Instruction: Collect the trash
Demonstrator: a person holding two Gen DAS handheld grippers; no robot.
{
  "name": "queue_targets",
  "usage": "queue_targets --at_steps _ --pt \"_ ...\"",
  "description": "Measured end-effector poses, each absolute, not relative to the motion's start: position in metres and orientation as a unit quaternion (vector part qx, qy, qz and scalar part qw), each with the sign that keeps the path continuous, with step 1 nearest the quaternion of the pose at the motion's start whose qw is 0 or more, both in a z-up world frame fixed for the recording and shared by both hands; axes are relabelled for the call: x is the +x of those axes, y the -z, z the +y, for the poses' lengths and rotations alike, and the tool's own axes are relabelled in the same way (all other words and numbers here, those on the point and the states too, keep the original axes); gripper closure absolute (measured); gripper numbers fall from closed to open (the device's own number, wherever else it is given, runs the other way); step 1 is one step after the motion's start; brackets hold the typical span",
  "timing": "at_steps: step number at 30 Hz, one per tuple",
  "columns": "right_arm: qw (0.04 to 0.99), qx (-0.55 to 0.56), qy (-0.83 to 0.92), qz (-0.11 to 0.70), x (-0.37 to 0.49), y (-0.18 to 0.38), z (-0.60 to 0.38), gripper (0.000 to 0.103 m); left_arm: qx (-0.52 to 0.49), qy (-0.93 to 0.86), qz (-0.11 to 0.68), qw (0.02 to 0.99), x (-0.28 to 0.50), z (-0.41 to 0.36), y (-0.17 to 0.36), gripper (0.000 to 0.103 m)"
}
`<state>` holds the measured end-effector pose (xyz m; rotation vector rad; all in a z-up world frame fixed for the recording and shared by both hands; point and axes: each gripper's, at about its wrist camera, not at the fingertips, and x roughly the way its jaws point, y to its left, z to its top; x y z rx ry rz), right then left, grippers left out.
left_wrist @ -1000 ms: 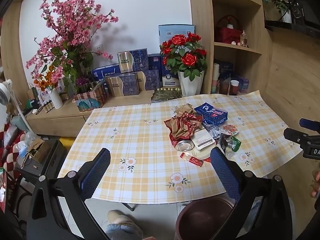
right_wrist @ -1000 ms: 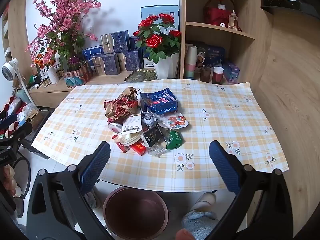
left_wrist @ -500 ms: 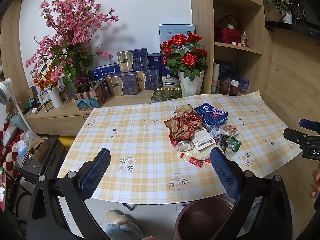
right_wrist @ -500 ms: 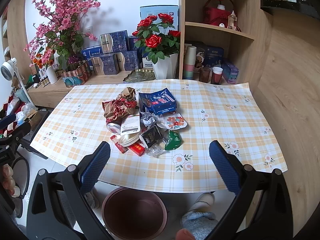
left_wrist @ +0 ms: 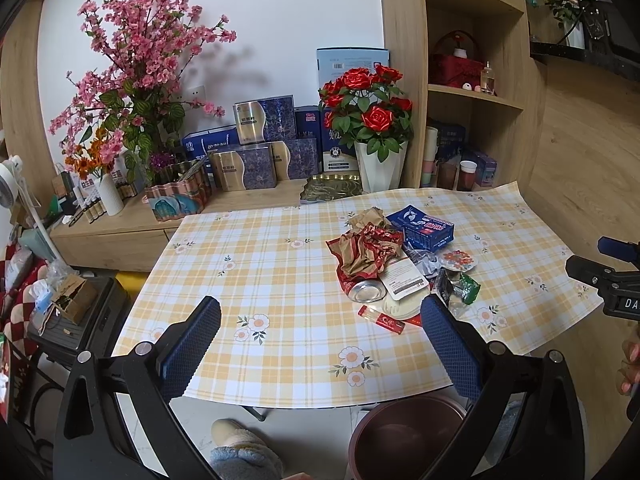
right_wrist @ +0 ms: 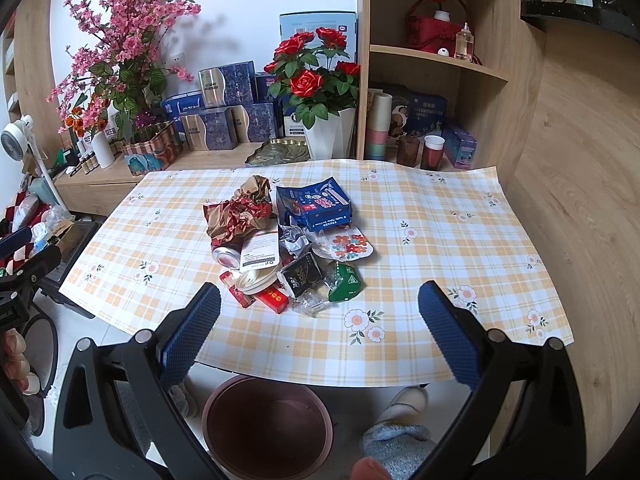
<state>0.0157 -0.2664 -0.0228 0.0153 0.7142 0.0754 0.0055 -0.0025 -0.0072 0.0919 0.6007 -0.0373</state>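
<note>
A heap of trash lies mid-table on the checked cloth: crumpled red-and-brown paper (right_wrist: 239, 216), a blue packet (right_wrist: 316, 205), a drink can (right_wrist: 226, 255), a white label card (right_wrist: 260, 250), a black wrapper (right_wrist: 300, 278), a green wrapper (right_wrist: 346, 282) and red sachets (right_wrist: 272, 300). From the left wrist the same heap shows the crumpled paper (left_wrist: 366, 250), can (left_wrist: 366, 291) and blue packet (left_wrist: 424, 228). A brown bin (right_wrist: 267, 426) stands on the floor under the table's near edge. My right gripper (right_wrist: 318, 312) and left gripper (left_wrist: 320, 326) both hover open before the near edge, holding nothing.
A red rose pot (right_wrist: 330, 136), a pink blossom arrangement (right_wrist: 120, 68), boxed goods and shelves with cups line the far side. Slippered feet (right_wrist: 400, 436) stand beside the bin. A fan and clutter fill the left floor area.
Both grippers have shifted only slightly; the view of the table has barely changed. Nothing was taken hold of.
</note>
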Motion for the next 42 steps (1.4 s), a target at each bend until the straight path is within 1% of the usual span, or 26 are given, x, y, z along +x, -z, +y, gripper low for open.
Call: queue_targets --at_steps 36,42 --pt "0.935 0.005 -0.034 0.352 0.019 0.031 -0.269 0.006 0.033 0.019 0.303 0.952 0.005 -0.002 0.019 0.005" --pt "0.935 0.010 -0.038 0.354 0.020 0.038 -0.271 0.006 0.005 0.028 0.301 0.953 0.008 0.006 0.020 0.005"
